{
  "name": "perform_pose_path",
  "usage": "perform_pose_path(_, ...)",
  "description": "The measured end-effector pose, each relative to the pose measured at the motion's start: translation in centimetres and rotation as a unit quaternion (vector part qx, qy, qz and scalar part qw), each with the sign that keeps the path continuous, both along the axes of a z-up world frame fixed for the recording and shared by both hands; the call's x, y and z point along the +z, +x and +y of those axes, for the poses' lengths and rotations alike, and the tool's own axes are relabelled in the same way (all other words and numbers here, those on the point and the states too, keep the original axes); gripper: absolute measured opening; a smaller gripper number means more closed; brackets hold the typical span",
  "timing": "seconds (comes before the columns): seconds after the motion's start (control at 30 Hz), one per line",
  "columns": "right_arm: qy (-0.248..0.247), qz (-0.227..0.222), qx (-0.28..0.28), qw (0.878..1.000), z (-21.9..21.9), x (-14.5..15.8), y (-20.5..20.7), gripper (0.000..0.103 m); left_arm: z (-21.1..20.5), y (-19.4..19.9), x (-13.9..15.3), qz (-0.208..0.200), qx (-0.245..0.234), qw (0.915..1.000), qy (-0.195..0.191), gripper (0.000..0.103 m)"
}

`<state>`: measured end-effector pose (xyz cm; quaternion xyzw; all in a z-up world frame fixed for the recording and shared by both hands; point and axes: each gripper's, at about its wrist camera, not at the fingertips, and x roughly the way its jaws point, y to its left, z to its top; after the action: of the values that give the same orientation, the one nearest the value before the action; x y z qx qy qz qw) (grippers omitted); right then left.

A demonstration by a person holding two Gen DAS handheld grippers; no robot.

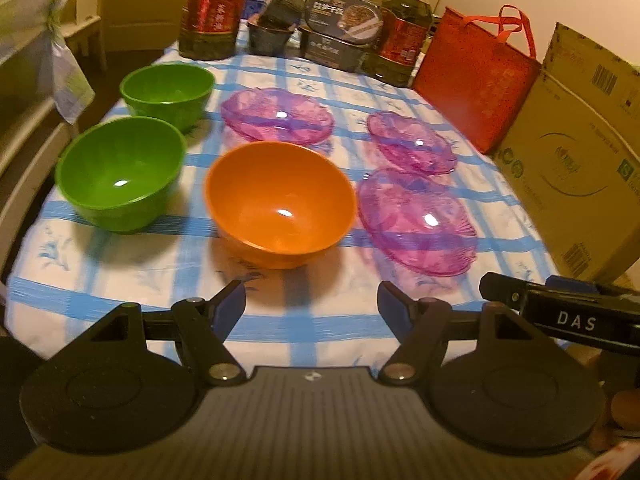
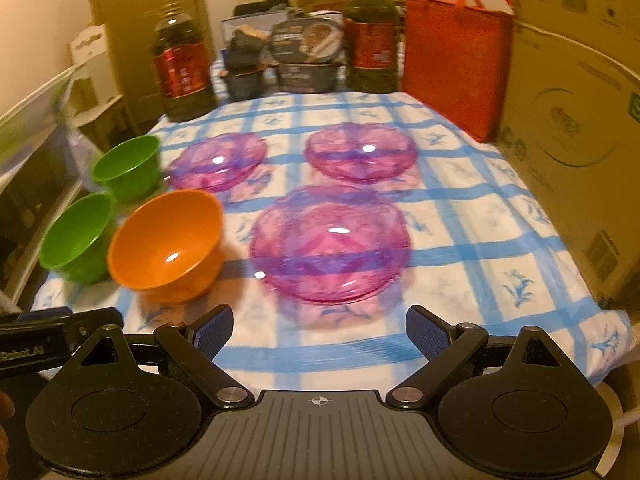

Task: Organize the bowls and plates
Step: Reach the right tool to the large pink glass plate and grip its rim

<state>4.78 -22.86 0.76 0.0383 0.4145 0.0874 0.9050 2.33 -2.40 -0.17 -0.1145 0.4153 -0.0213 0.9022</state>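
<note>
An orange bowl stands mid-table, with two green bowls to its left, one near and one far. Three clear pink plates lie apart on the cloth: near right, far right, and far middle. My left gripper is open and empty, just short of the orange bowl. My right gripper is open and empty, just short of the near pink plate.
The table has a blue-checked cloth. Two large oil bottles, dark food containers and a red bag stand at the back. Cardboard boxes line the right edge.
</note>
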Motion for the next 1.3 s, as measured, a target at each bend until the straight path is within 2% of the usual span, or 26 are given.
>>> perform_pose_path(0.33, 0.015, -0.004, -0.048, 0.999, -5.8, -1.3, 3.3, 0.093, -3.2, 4.1, -2.3, 0.013, -0.008, 0.9980, -0.062, 0.070)
perform_pose_path(0.4, 0.018, 0.000, -0.050, 0.999, -6.7, -1.8, 4.0, 0.088, -4.1, 5.1, -3.2, 0.022, -0.007, 0.9974, -0.068, 0.067)
perform_pose_path(0.43, 0.019, 0.003, -0.050, 0.999, -7.1, -2.1, 4.5, 0.081, -4.6, 5.5, -3.6, 0.025, -0.006, 0.9971, -0.072, 0.065)
perform_pose_path(0.47, 0.019, 0.008, -0.048, 0.999, -7.5, -2.4, 5.0, 0.078, -5.0, 6.0, -4.0, 0.029, -0.006, 0.9968, -0.074, 0.064)
perform_pose_path(0.67, 0.026, 0.022, -0.039, 0.999, -8.9, -4.4, 7.6, 0.066, -7.1, 8.5, -6.7, 0.045, 0.014, 0.9961, -0.075, 0.053)
perform_pose_path(0.83, 0.035, 0.036, -0.023, 0.998, -9.4, -6.1, 10.1, 0.057, -8.0, 10.1, -8.4, 0.044, 0.035, 0.9962, -0.066, 0.038)
perform_pose_path(1.03, 0.047, 0.053, -0.005, 0.997, -9.3, -8.0, 12.4, 0.046, -7.8, 11.4, -9.4, 0.039, 0.051, 0.9964, -0.056, 0.029)
perform_pose_path(1.3, 0.054, 0.065, 0.006, 0.996, -9.0, -9.3, 13.7, 0.021, -7.9, 12.0, -10.0, 0.036, 0.056, 0.9969, -0.043, 0.020)
